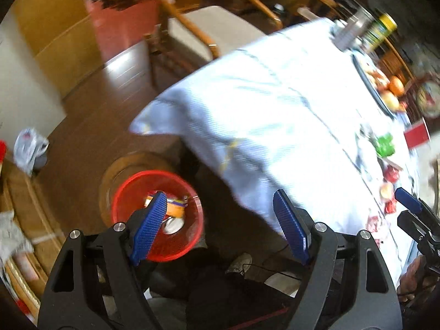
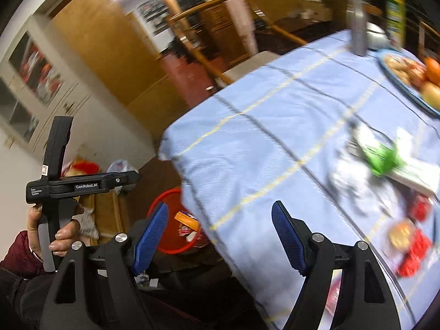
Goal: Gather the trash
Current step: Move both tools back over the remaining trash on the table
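A red bin (image 1: 129, 200) stands on the floor by the table corner, holding an orange packet (image 1: 176, 209) and a can (image 1: 173, 224). My left gripper (image 1: 220, 220) hovers above it, open and empty. My right gripper (image 2: 220, 233) is open and empty over the near edge of the blue tablecloth (image 2: 261, 137); one of its blue fingertips (image 1: 408, 200) shows at the right of the left wrist view. On the cloth lie a green wrapper (image 2: 382, 159), crumpled white paper (image 2: 349, 178) and red wrappers (image 2: 412, 255). The table hides part of the bin (image 2: 165, 209) in the right wrist view.
A plate of fruit (image 2: 390, 68), a grey bottle (image 2: 357, 27) and a yellow-green can (image 2: 394, 13) stand at the table's far end. A wooden chair (image 1: 209, 27) sits beyond the table. A plastic bag (image 1: 29, 148) lies on the floor. A hand (image 2: 60, 236) grips the left gripper's handle.
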`<state>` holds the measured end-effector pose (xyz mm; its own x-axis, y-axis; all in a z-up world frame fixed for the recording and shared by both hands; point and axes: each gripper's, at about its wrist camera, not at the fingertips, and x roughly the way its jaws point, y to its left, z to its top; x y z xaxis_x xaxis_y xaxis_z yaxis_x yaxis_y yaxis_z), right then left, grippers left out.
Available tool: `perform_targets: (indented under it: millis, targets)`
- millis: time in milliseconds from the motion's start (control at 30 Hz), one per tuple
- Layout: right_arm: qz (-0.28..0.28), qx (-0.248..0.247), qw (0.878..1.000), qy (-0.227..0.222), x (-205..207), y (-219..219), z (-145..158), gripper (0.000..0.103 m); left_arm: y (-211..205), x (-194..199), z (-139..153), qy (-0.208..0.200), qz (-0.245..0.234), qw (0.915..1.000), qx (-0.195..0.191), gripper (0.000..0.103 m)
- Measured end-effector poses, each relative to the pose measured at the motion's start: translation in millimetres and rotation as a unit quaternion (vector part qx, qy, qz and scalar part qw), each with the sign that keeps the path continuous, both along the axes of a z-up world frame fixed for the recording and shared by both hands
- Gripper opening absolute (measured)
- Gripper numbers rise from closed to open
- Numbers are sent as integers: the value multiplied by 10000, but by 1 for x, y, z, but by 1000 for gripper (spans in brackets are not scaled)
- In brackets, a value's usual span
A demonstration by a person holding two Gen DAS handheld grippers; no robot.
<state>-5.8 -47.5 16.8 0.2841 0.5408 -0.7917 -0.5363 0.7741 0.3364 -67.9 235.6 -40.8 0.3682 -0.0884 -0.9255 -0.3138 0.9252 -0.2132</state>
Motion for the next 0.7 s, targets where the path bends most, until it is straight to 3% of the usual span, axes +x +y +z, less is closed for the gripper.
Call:
perform_targets:
  millis: [267, 467, 700]
  targets:
    - [-1402, -17, 9901, -59, -19, -92, 3, 77, -84, 65, -1, -19, -1323, 9912, -53, 80]
    - [-2656, 47, 9641, -2, -46, -162, 0, 78, -154, 109, 1, -88, -2416, 9703, -41, 80]
    - [-3850, 37, 9229, -14, -80, -209, -5, 78, -226, 151, 5, -243, -3435, 9388, -50, 80]
